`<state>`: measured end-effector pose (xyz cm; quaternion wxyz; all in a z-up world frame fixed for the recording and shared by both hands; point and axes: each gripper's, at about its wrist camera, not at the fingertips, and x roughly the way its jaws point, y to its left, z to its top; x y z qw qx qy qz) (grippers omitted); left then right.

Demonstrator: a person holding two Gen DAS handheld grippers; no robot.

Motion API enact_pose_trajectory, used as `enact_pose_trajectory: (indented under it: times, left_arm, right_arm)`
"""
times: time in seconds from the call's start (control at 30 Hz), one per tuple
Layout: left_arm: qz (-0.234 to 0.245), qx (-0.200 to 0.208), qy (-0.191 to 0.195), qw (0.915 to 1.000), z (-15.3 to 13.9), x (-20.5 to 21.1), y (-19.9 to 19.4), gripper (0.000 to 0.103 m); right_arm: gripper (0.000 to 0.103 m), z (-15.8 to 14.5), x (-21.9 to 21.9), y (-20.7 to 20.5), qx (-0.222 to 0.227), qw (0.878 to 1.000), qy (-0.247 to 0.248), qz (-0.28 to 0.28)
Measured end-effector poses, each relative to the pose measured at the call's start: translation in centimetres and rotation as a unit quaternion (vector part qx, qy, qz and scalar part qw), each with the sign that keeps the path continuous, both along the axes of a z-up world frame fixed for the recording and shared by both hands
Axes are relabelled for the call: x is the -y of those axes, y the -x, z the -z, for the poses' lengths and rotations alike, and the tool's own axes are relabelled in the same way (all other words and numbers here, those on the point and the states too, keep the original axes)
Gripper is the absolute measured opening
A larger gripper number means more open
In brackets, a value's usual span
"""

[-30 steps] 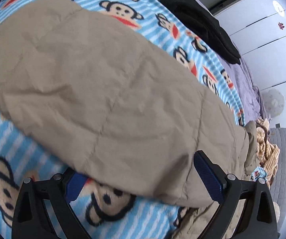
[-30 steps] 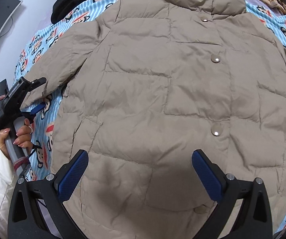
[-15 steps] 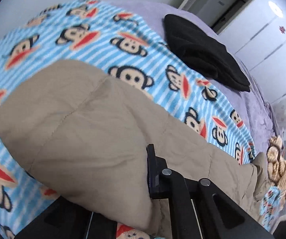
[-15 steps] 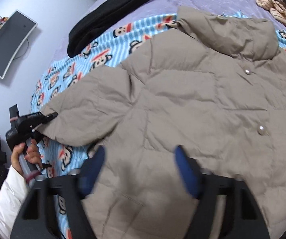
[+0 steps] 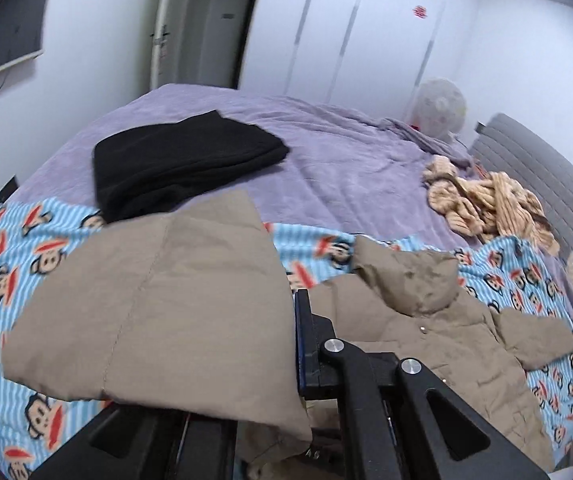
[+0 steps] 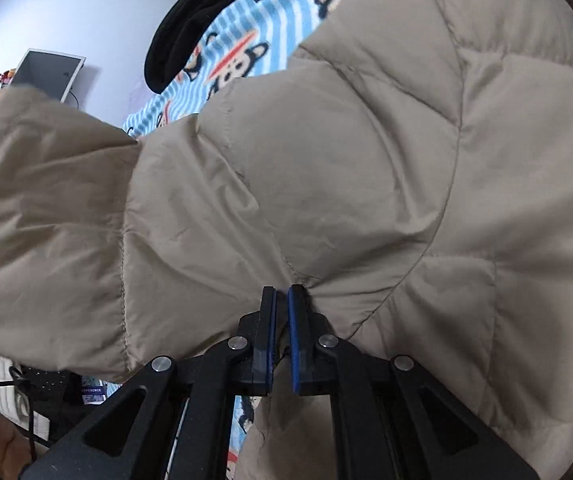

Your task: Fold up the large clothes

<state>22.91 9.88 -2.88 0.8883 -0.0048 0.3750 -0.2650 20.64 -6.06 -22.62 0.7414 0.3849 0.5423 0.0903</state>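
A tan puffer jacket (image 5: pixel 426 320) lies on a blue monkey-print blanket (image 5: pixel 14 248) on the bed. My left gripper (image 5: pixel 294 344) is shut on the jacket's sleeve (image 5: pixel 166 300) and holds it lifted, so the sleeve drapes over the left finger and hides it. In the right wrist view the jacket (image 6: pixel 366 160) fills the frame. My right gripper (image 6: pixel 281 312) is shut on a pinch of the jacket's fabric near a quilting seam, and the sleeve (image 6: pixel 46 200) hangs out to the left.
A black garment (image 5: pixel 178 164) lies on the purple bedcover (image 5: pixel 346 160) behind the blanket. A beige knit (image 5: pixel 486 204) sits by the grey headboard (image 5: pixel 546 176). White wardrobe doors (image 5: pixel 366 32) stand at the back. A monitor (image 6: pixel 48 74) hangs on the left wall.
Both grippers went from open to shut on the jacket. The left one has lifted the sleeve and tilted up to show the room. The right one moved in close to the fabric.
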Motion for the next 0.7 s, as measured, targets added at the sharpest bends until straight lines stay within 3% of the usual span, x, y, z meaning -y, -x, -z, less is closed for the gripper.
enact_pose_trajectory:
  times: [0.07,0.13,0.27,0.37,0.43,0.57,0.67,0.7]
  left_arm:
    - [0.039,-0.004,0.001,0.9992,0.0,4.4,0.7,0.008]
    - [0.07,-0.022,-0.012,0.9973,0.8,9.1,1.9,0.008]
    - [0.121,-0.022,-0.106,0.9867,6.1,17.8,5.7,0.008]
    - [0.13,-0.019,-0.184,0.9742,12.0,20.9,8.1,0.008]
    - [0.127,-0.021,-0.219,0.9671,14.7,20.8,9.0,0.008]
    - [0.13,-0.018,-0.215,0.9677,14.8,20.1,10.2,0.012]
    - [0.13,-0.033,-0.208,0.9688,14.3,19.3,10.2,0.09]
    - [0.122,-0.024,-0.203,0.9711,13.8,18.9,10.2,0.09]
  right_arm:
    - [0.007,-0.8,1.7,1.2,0.011,1.0,-0.024,0.008]
    - [0.007,-2.7,4.3,3.7,0.028,0.999,-0.013,0.029]
    - [0.007,-5.0,12.5,10.7,0.023,0.992,0.057,0.11]
    - [0.007,-5.4,17.5,15.2,0.001,0.984,0.099,0.15]
    - [0.007,-5.0,19.5,17.2,-0.012,0.98,0.111,0.163]
    - [0.007,-3.6,21.5,19.4,-0.02,0.98,0.101,0.172]
    - [0.007,-2.9,21.7,19.7,-0.021,0.982,0.092,0.163]
    - [0.007,-2.7,21.6,19.6,-0.021,0.983,0.095,0.159]
